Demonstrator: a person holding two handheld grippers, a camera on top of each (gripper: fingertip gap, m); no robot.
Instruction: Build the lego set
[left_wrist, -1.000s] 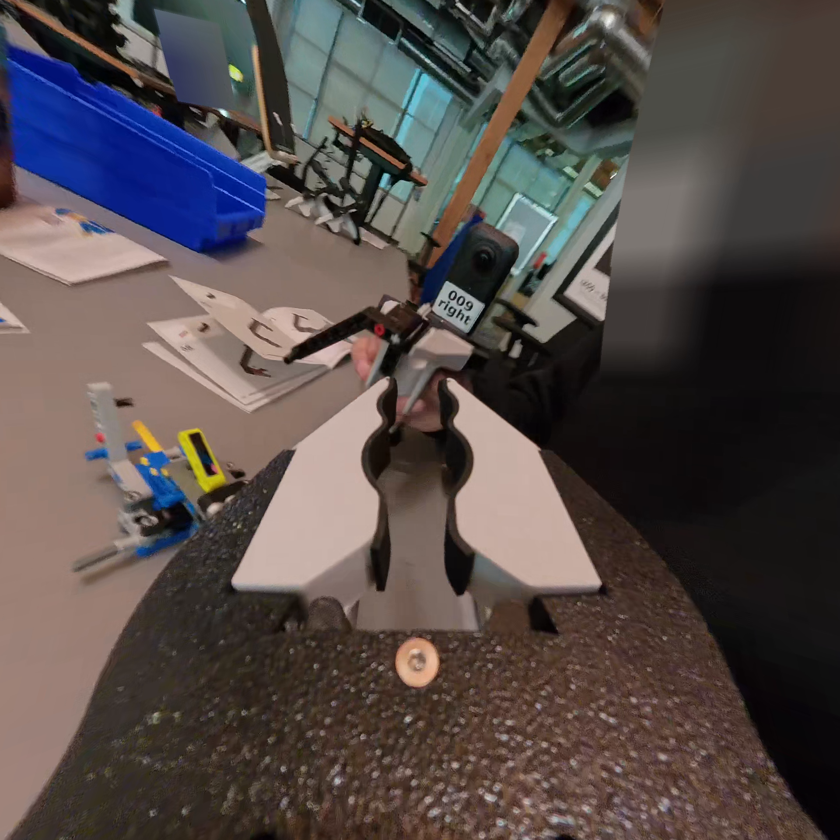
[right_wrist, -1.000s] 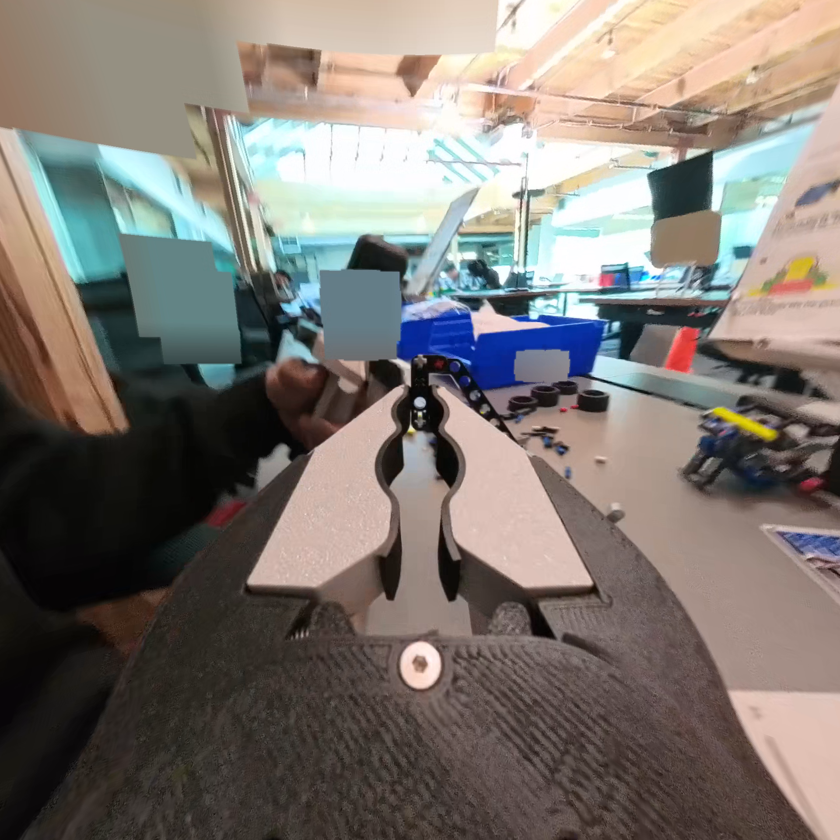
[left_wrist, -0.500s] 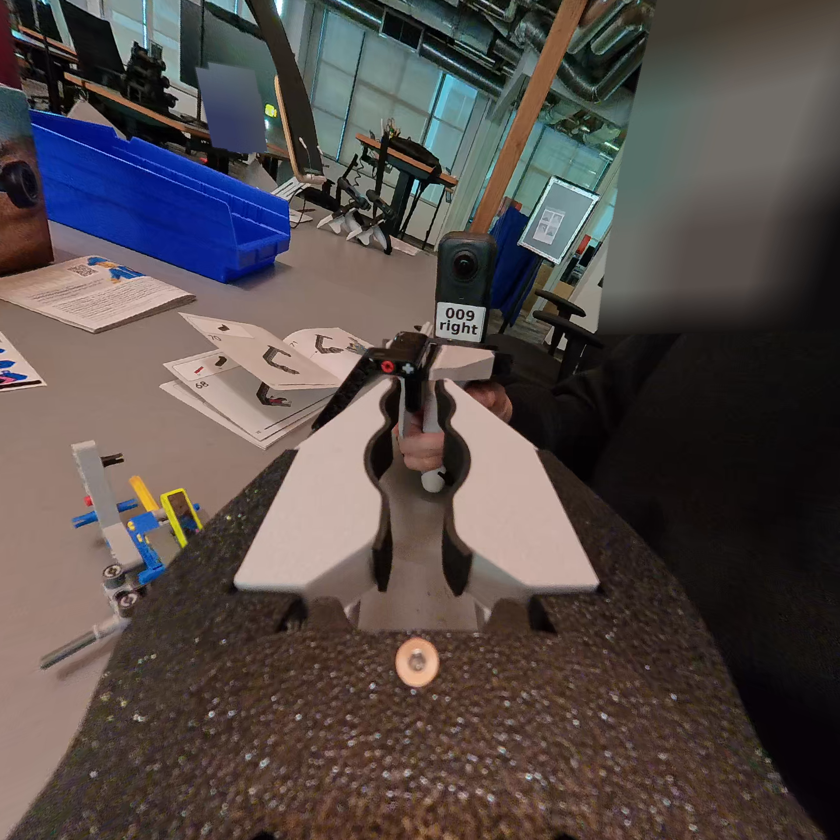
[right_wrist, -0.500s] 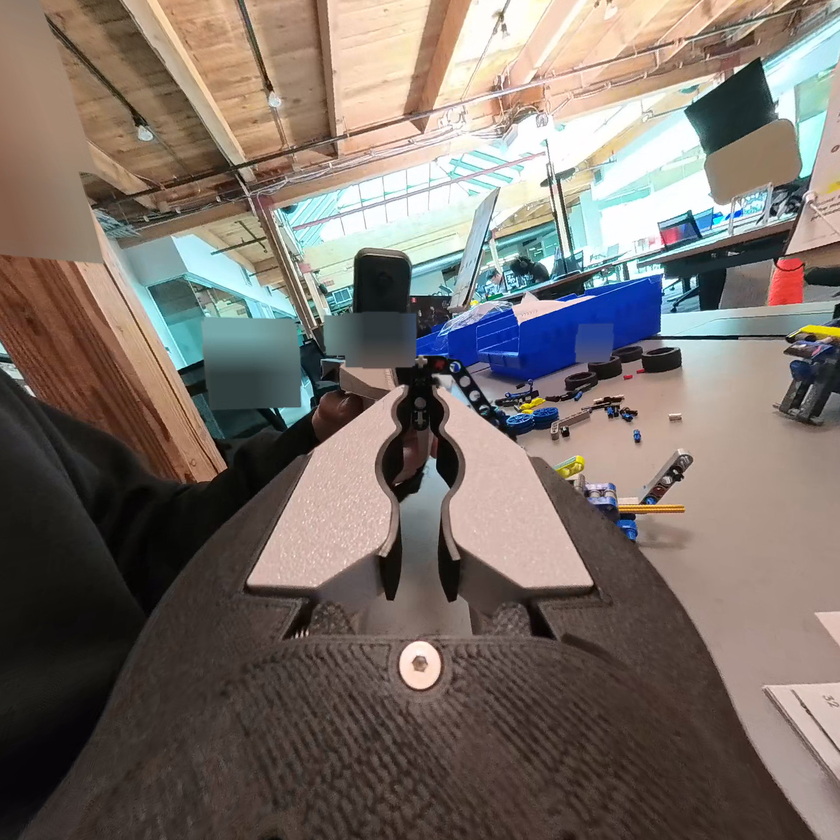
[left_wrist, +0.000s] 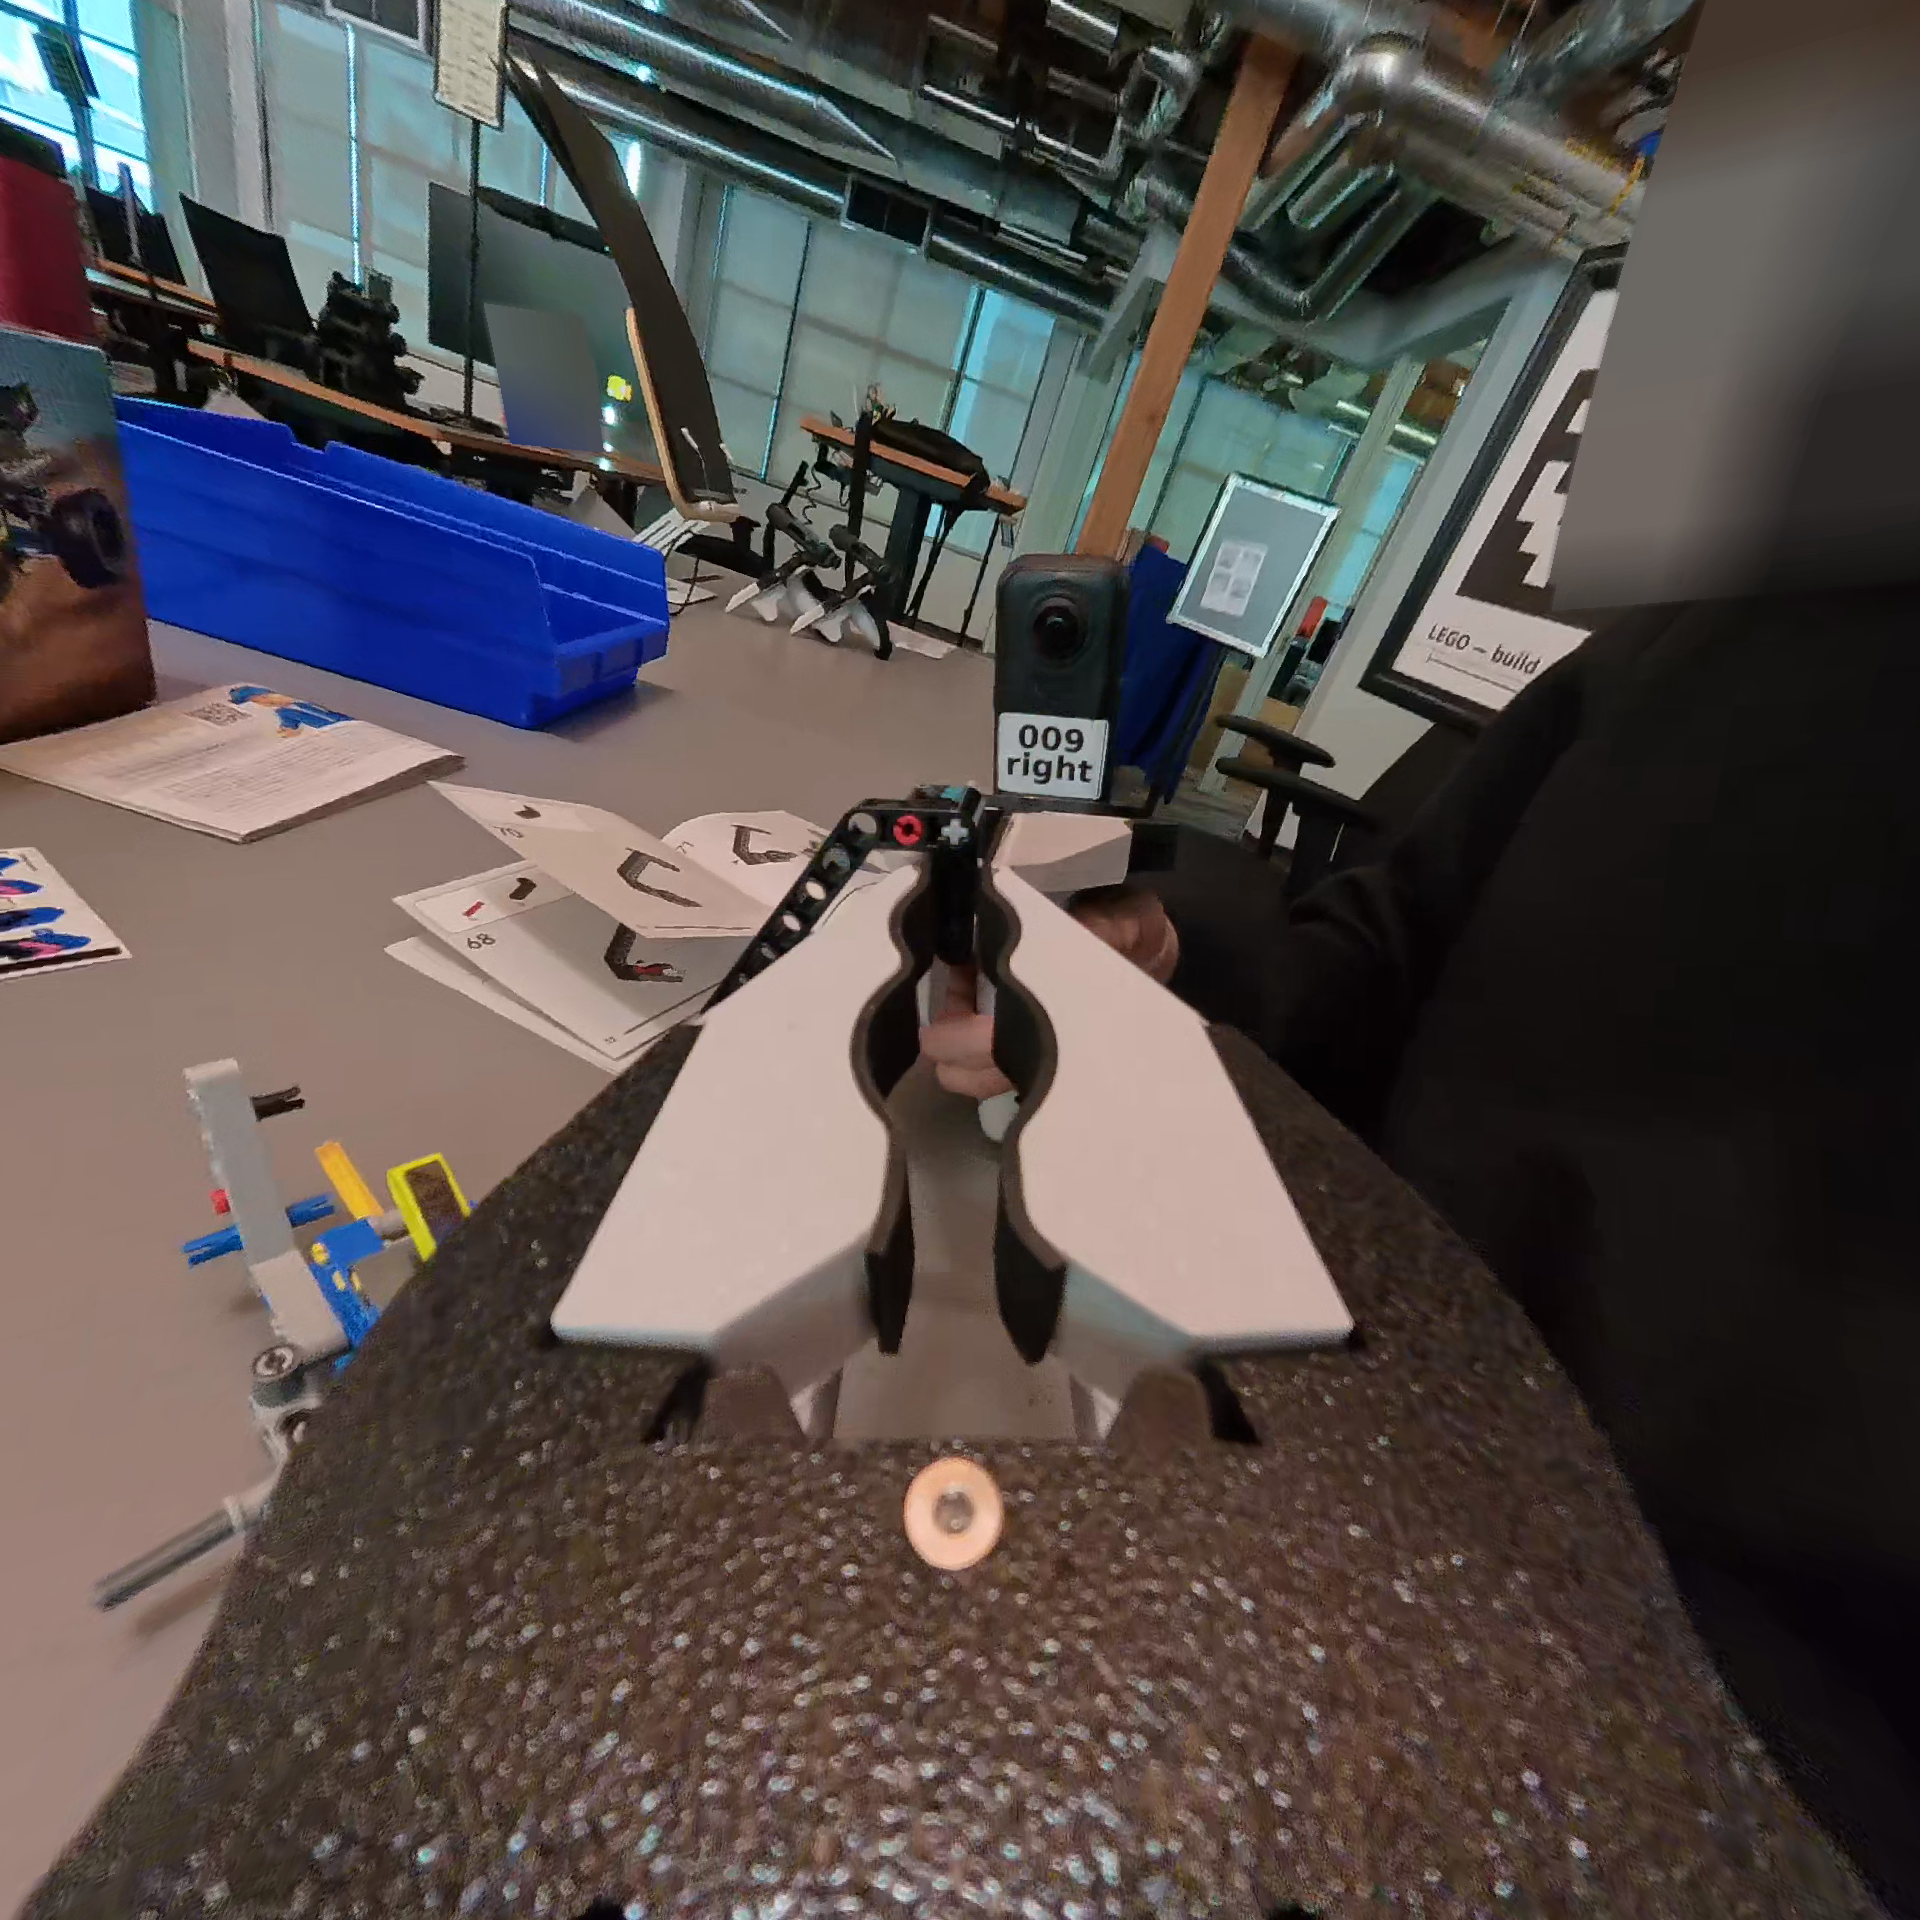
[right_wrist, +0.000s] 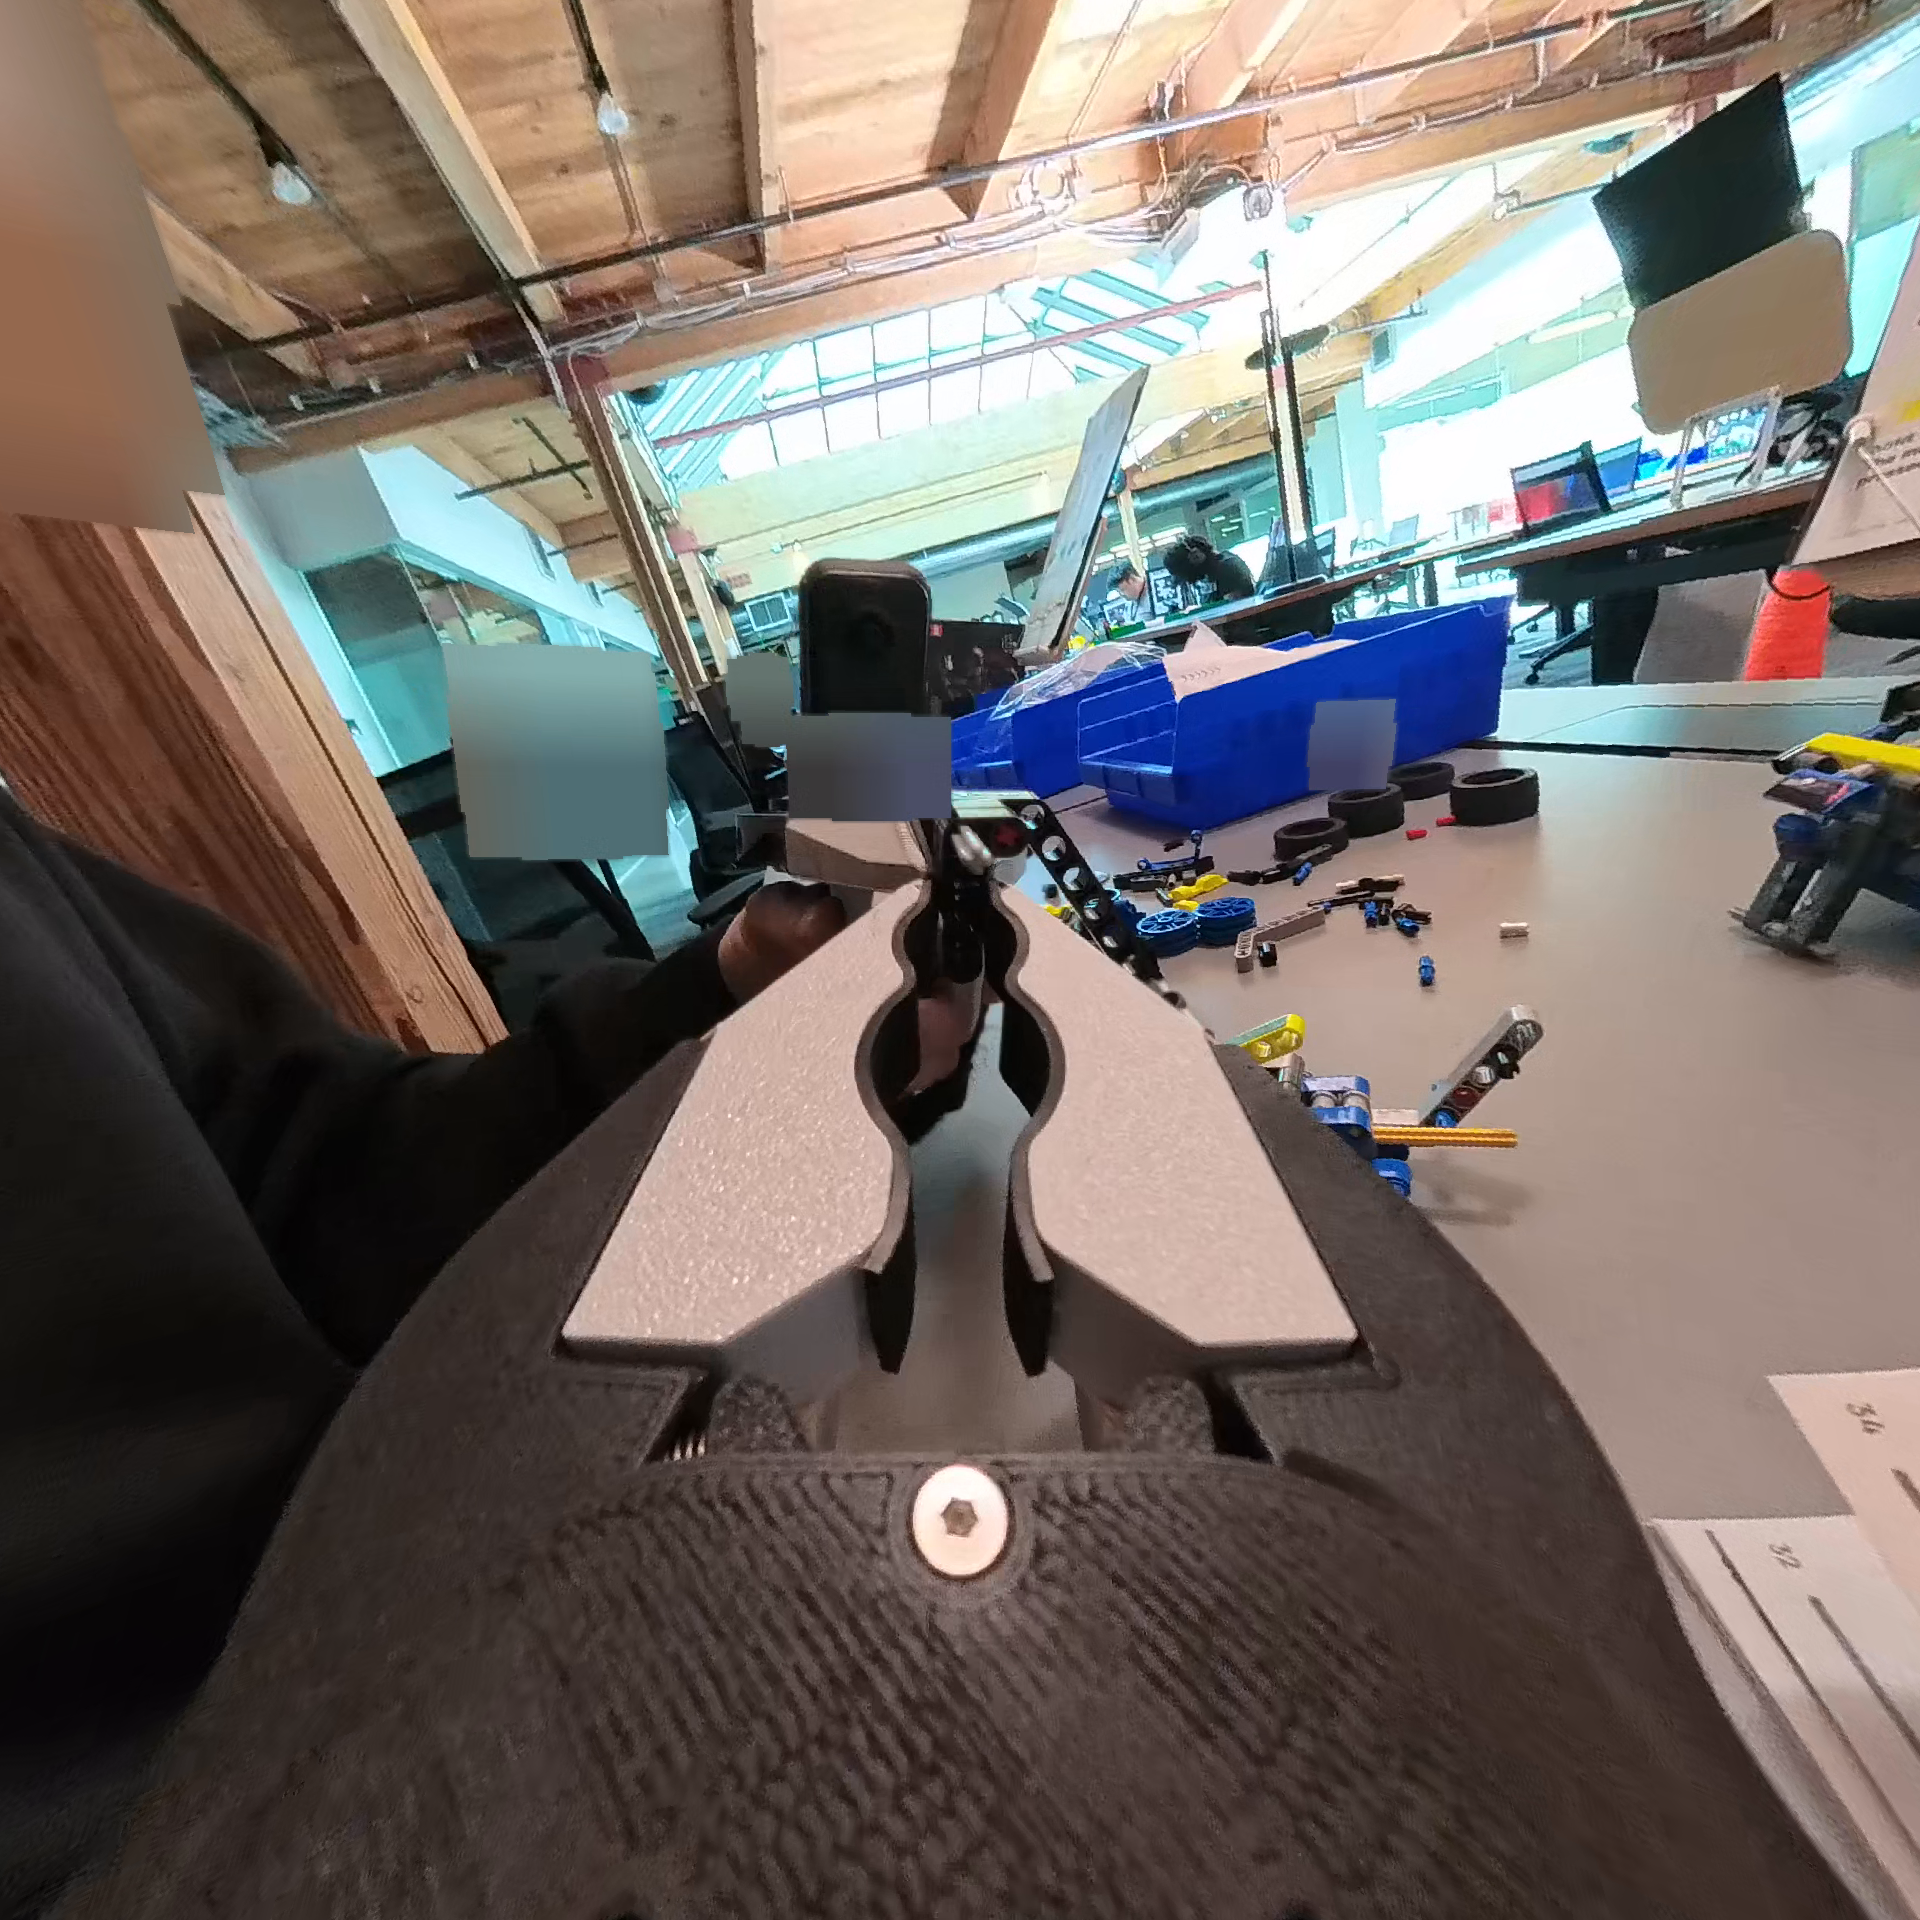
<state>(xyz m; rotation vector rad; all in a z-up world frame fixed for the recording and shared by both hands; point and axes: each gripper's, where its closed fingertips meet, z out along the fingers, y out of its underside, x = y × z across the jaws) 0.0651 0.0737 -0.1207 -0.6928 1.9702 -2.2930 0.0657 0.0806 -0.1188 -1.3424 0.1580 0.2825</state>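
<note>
Left wrist view: left gripper had narrowed since the earlier frame and now pinched the black beam, which the right gripper also held at its far end. Blue bin on table, contents hidden.

Right wrist view: right gripper stayed clamped on the beam. Blue bin held paper and plastic.

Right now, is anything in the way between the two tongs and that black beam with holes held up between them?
Nothing visible. Both the left tongs and the right tongs are already closed on the black perforated beam assembly, meeting tip to tip above the grey table. The loose bricks and booklets lie below, off to the sides.
</note>
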